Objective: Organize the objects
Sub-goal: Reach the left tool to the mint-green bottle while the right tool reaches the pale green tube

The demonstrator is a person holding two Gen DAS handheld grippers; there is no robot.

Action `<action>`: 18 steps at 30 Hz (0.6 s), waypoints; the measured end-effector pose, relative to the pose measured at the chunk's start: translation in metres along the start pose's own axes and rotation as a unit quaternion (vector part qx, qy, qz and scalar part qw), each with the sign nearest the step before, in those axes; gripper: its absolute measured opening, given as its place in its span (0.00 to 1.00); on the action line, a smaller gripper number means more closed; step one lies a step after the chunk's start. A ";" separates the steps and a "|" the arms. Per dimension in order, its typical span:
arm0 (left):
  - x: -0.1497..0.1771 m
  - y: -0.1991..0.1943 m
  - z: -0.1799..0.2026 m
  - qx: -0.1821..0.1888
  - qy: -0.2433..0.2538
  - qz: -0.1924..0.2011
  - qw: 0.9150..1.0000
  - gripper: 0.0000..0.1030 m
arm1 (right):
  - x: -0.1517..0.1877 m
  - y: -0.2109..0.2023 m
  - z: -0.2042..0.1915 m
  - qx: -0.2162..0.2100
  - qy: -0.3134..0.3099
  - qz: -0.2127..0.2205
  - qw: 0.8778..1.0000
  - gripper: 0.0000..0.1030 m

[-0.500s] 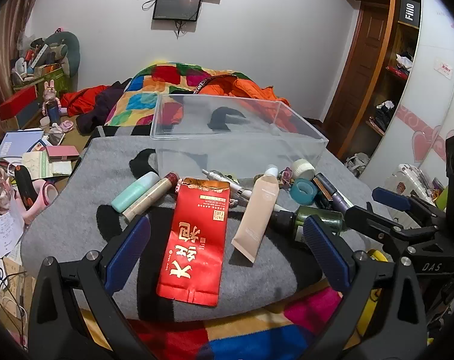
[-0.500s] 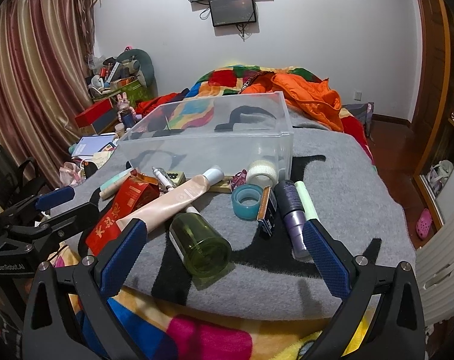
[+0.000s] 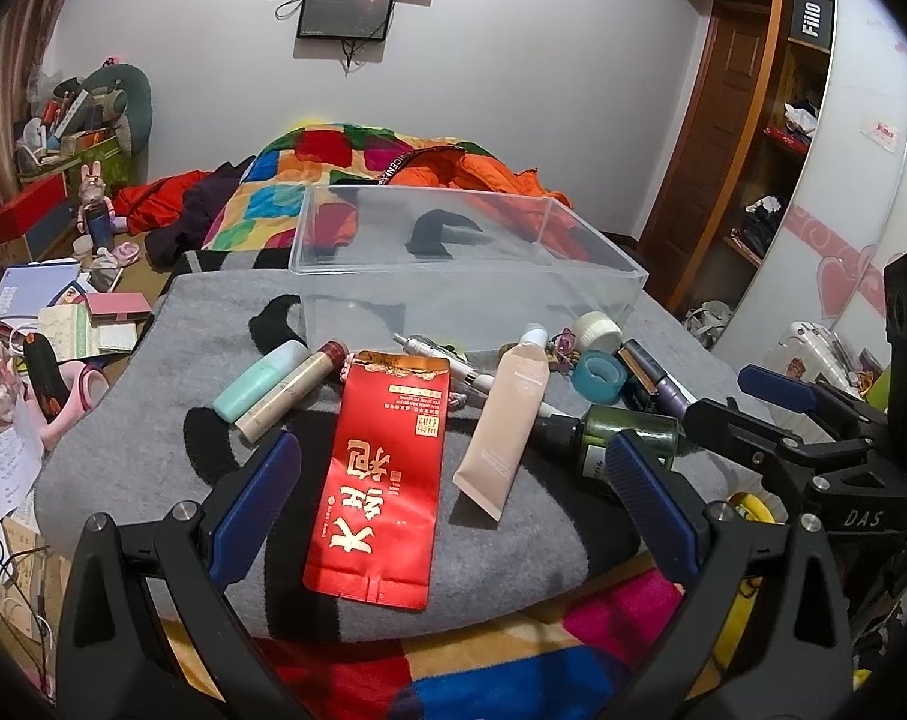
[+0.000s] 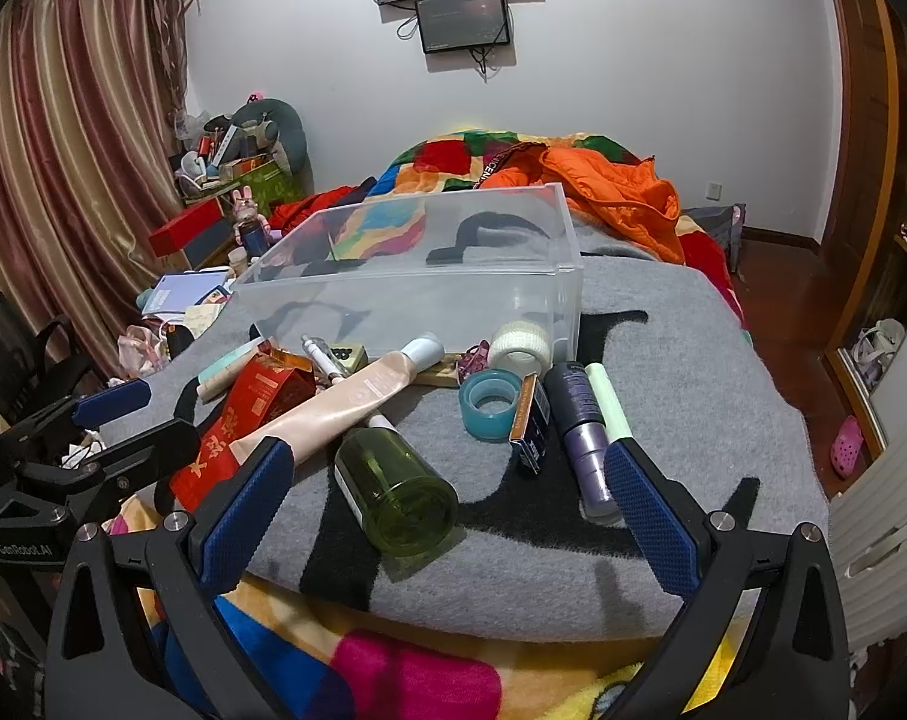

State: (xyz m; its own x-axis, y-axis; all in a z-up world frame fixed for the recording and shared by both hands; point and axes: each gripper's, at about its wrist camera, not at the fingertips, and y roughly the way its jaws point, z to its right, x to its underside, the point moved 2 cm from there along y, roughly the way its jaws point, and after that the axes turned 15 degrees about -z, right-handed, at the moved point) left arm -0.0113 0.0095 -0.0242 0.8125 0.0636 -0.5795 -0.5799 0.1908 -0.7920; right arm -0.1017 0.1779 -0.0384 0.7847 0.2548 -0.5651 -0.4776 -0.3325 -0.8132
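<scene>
A clear plastic bin [image 3: 471, 267] [image 4: 417, 294] stands empty on a grey blanket [image 3: 153, 420]. In front of it lie a red foil pouch [image 3: 381, 474] [image 4: 237, 420], a beige tube [image 3: 507, 420] [image 4: 345, 402], a green bottle [image 3: 627, 438] [image 4: 393, 492], a mint bottle [image 3: 261, 378], a teal tape roll [image 3: 600, 372] [image 4: 489, 402], a white jar [image 4: 522, 345], a purple bottle [image 4: 579, 426] and a small orange box [image 4: 528, 420]. My left gripper [image 3: 453, 504] is open, just short of the pouch. My right gripper [image 4: 447, 498] is open, around the green bottle's near end.
The bed carries a patchwork quilt [image 3: 333, 162] and an orange jacket [image 4: 609, 192] behind the bin. Books and clutter [image 3: 51, 312] cover the floor at left. A wardrobe [image 3: 813, 150] stands at right. Curtains [image 4: 63, 180] hang at left.
Both views have hardly shifted. Both grippers stay open and nothing on the blanket has moved.
</scene>
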 end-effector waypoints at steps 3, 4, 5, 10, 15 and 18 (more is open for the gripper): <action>-0.001 0.002 0.000 0.002 0.001 -0.002 1.000 1.00 | -0.001 0.001 0.001 -0.001 -0.001 -0.001 1.000 1.00; -0.001 0.002 0.000 0.003 0.001 -0.003 1.000 1.00 | -0.001 0.001 0.001 -0.001 -0.001 -0.002 1.000 1.00; -0.001 0.003 0.000 0.003 0.002 -0.004 1.000 1.00 | -0.002 0.002 0.002 -0.002 0.000 -0.003 1.000 1.00; -0.004 0.007 -0.004 0.005 -0.001 -0.013 1.000 1.00 | -0.004 0.006 0.005 -0.006 0.002 -0.007 1.000 1.00; -0.010 0.011 -0.011 0.003 -0.006 -0.019 1.000 1.00 | -0.010 0.008 0.009 -0.006 0.002 -0.007 1.000 1.00; -0.016 0.014 -0.017 0.007 -0.013 -0.022 1.000 1.00 | -0.014 0.010 0.013 -0.008 0.004 -0.008 1.000 1.00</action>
State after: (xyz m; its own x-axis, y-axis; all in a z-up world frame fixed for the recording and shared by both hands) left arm -0.0335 -0.0059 -0.0290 0.8384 0.0794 -0.5393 -0.5431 0.2074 -0.8137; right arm -0.1224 0.1832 -0.0402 0.7950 0.2526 -0.5515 -0.4592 -0.3434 -0.8193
